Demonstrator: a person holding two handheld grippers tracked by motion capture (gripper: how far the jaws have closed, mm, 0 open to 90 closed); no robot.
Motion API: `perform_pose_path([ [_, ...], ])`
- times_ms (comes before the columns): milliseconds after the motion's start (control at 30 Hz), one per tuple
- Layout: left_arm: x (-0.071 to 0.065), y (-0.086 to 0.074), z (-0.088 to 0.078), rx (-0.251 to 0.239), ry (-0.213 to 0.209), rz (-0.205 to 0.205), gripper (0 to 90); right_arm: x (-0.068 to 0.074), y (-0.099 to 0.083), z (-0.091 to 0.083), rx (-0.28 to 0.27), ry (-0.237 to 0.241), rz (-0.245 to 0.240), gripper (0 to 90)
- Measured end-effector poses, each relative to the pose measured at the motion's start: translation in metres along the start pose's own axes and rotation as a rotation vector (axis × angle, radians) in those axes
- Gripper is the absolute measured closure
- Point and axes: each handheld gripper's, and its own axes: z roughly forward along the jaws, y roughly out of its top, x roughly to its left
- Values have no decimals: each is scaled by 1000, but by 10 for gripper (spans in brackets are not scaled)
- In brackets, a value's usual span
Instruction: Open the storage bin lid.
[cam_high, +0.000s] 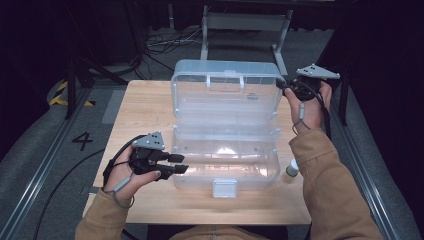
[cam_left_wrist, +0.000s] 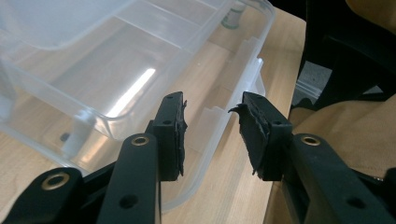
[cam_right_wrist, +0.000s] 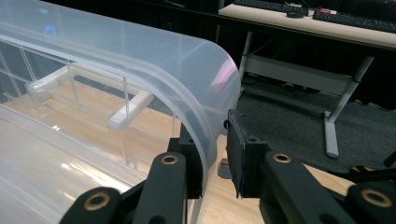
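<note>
A clear plastic box (cam_high: 227, 176) lies open on the wooden table (cam_high: 145, 105), and its lid (cam_high: 225, 92) is raised at the back. My left gripper (cam_high: 184, 163) hovers at the front left corner of the base, open. In the left gripper view its jaws (cam_left_wrist: 210, 107) stand apart over the base's wall (cam_left_wrist: 224, 116) without pressing it. My right gripper (cam_high: 281, 85) is at the lid's upper right corner. The lid's curved edge (cam_right_wrist: 205, 93) passes between the right gripper's (cam_right_wrist: 212, 130) jaws, one jaw inside and one outside, and a thin gap shows at the outer pad.
A small bottle with a white cap (cam_high: 292, 169) stands on the table just right of the box base. The box's latch (cam_high: 224, 188) hangs at the front middle. A grey metal frame (cam_high: 245, 30) and cables lie on the floor behind the table.
</note>
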Motion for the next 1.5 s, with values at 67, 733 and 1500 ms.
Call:
perform_pose_path([
  [67,1,-1,3,13,-9,2,610,-1,0,2,2,-2,2,776],
  [733,4,-17,35,145,-65,-5,618,-11,2,16,8,28,55,801],
  [1500,16,-24,36,133,-94,-39,755,-16,2,32,5,9,81,822],
])
